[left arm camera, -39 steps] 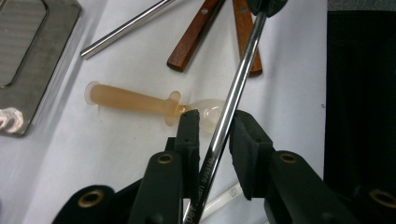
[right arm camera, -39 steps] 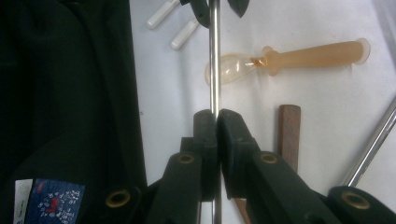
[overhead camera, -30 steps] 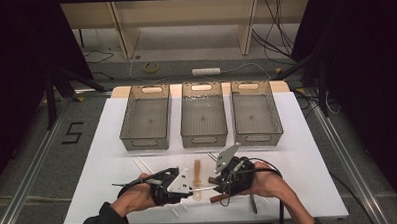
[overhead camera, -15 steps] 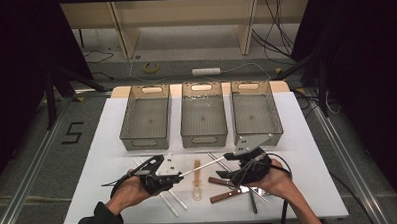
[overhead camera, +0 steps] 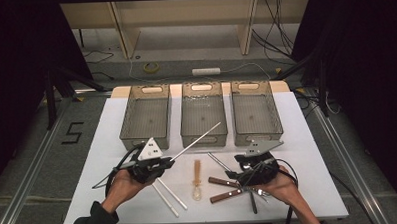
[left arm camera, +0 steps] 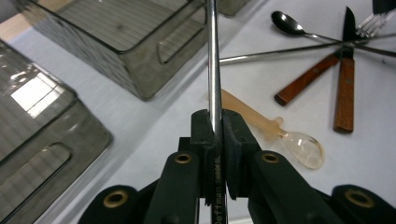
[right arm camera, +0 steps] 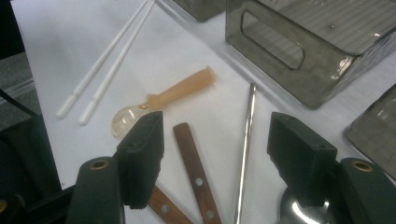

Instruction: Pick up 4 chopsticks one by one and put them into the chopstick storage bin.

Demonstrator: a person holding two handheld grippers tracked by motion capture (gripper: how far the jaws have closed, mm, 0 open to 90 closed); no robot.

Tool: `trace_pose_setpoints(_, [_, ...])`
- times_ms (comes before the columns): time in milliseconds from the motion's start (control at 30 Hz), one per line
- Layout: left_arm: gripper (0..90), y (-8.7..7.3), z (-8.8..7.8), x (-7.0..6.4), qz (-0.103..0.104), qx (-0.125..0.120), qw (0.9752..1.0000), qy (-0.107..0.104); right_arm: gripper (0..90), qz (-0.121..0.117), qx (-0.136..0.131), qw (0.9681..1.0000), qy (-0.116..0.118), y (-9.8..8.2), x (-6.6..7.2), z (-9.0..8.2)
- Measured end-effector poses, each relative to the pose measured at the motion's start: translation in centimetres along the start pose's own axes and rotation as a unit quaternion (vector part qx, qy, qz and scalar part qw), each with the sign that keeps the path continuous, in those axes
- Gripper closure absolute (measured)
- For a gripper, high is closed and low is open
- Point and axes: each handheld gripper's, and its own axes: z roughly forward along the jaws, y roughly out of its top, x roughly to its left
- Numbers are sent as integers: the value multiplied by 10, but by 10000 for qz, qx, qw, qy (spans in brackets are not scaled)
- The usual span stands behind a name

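Metal chopstick was clamped in left gripper, slanting toward middle bin; right gripper jaws, just opened wide, stood empty over wood-handled knives.

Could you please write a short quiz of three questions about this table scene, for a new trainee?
1. True or false: the left gripper is shut on the metal chopstick.
2. How many grey bins stand in a row at the far side of the table?
3. Which lies directly in front of the right gripper's open jaws? A) the two white chopsticks B) a wooden knife handle and a metal rod C) a plate

Key
1. True: the jaws clamp its lower end and it points up toward the middle bin.
2. Three.
3. B; the pads touch neither.
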Motion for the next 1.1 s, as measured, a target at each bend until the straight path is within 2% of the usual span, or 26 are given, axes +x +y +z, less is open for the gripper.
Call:
trace_pose_setpoints(167, [834, 1, -5, 12, -291, -133, 9992, 226, 374, 25, 94, 9999, -44, -4, -1, 1])
trace_pose_setpoints(267, [835, 3, -10, 25, -568, -271, 9975, 324, 372, 73, 72, 9999, -66, -6, -2, 0])
trace_pose_setpoints(367, [834, 6, -13, 39, -770, -366, 9950, 516, 350, 126, 5, 9999, -90, -8, -2, -1])
trace_pose_setpoints(433, [834, 7, -14, 50, -945, -373, 9932, 569, 340, 182, -136, 9997, -94, -10, -2, -3])
trace_pose_setpoints(600, [834, 10, -14, 73, -1253, -440, 9877, 828, 336, 219, -209, 9995, -90, -11, -2, -4])
trace_pose_setpoints(633, [835, 11, -14, 79, -1346, -443, 9858, 905, 336, 221, -207, 9995, -82, -11, -2, -5])
trace_pose_setpoints(700, [834, 13, -13, 87, -1415, -388, 9844, 974, 336, 211, -195, 9996, -74, -12, -1, -4])
trace_pose_setpoints(900, [834, 14, -3, 112, -1716, -231, 9772, 1230, 337, 196, -169, 9996, -57, -13, 0, -4])
trace_pose_setpoints(1100, [834, 12, 6, 128, -1903, -102, 9716, 1400, 337, 224, -203, 9995, -91, -13, 0, -5])
